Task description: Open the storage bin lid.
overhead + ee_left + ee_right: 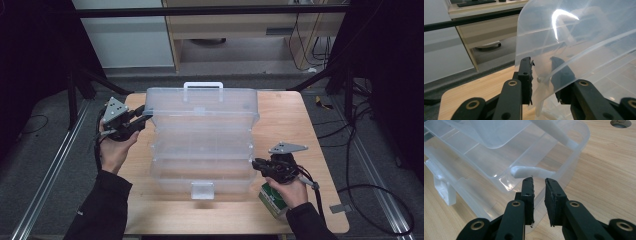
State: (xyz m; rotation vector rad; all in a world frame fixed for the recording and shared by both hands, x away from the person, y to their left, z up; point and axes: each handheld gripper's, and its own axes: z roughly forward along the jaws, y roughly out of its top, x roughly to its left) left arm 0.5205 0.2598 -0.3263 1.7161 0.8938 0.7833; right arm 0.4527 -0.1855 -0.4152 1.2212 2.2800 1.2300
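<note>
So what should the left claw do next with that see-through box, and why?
Probably squeeze shut on the lid's edge. The left gripper has the clear lid of the open box between its jaws, with a gap showing. The right gripper sits at the box's side near a white arm, seemingly steadying it.

Hand-held gripper (539,181), jaws narrowly parted, at the clear plastic box's (486,167) white hinge arm (531,172).
</note>
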